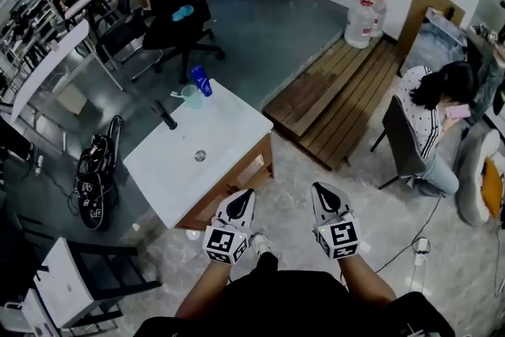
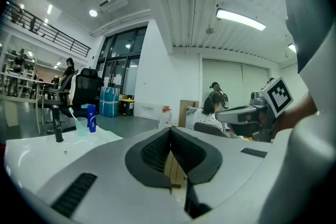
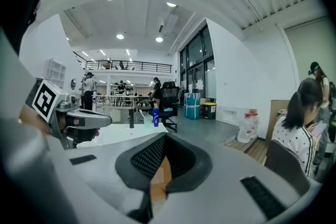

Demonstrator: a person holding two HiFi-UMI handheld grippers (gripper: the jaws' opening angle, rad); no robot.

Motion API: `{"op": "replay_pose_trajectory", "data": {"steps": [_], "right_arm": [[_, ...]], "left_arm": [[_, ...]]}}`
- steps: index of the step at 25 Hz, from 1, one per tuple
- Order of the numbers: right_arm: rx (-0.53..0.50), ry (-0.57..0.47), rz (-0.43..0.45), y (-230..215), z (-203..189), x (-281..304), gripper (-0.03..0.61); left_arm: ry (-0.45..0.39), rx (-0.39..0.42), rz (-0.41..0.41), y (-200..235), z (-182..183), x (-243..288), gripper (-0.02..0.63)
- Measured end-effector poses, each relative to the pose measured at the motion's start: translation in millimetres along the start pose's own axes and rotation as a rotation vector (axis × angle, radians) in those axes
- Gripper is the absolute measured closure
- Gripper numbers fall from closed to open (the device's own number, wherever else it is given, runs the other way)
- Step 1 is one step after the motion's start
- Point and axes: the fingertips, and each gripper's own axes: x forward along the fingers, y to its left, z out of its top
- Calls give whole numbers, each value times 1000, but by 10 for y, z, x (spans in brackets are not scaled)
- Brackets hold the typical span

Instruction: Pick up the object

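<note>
A white sink counter [image 1: 229, 126] stands ahead and to the left of me. At its far corner are a blue bottle [image 1: 201, 80], a clear cup [image 1: 190, 96] holding a toothbrush, and a black faucet [image 1: 166, 117]. My left gripper [image 1: 248, 193] and right gripper [image 1: 319, 189] are held close to my body, beyond the counter's near right edge, apart from everything on it. Both are shut and hold nothing. In the left gripper view, the left gripper [image 2: 170, 131] has its tips together, with the bottle [image 2: 91, 118] far off to the left. In the right gripper view, the right gripper [image 3: 165, 136] points towards the bottle [image 3: 155, 117].
A black office chair [image 1: 173, 4] stands behind the counter. A wooden platform [image 1: 339, 99] lies to the right, with water jugs [image 1: 361, 21] at its far end. A person [image 1: 430, 122] sits on a chair at the right. A dark bag [image 1: 95, 181] lies on the floor at the left.
</note>
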Motion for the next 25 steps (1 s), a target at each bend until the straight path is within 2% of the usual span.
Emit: {"op": "replay_pose_trajectory", "data": {"steps": [4, 10, 18, 25], "right_arm": [[16, 10, 3, 120, 77, 371, 560], [57, -21, -56, 123, 247, 835, 560], [43, -15, -33, 241, 311, 1260, 560], [37, -17, 9, 234, 338, 1629, 560]], "left_arm": [[2, -3, 8, 379, 27, 30, 595], [-8, -19, 25, 864, 60, 140, 595], [-45, -15, 40, 1258, 206, 218, 595], [-42, -1, 74, 1450, 274, 397, 595]]}}
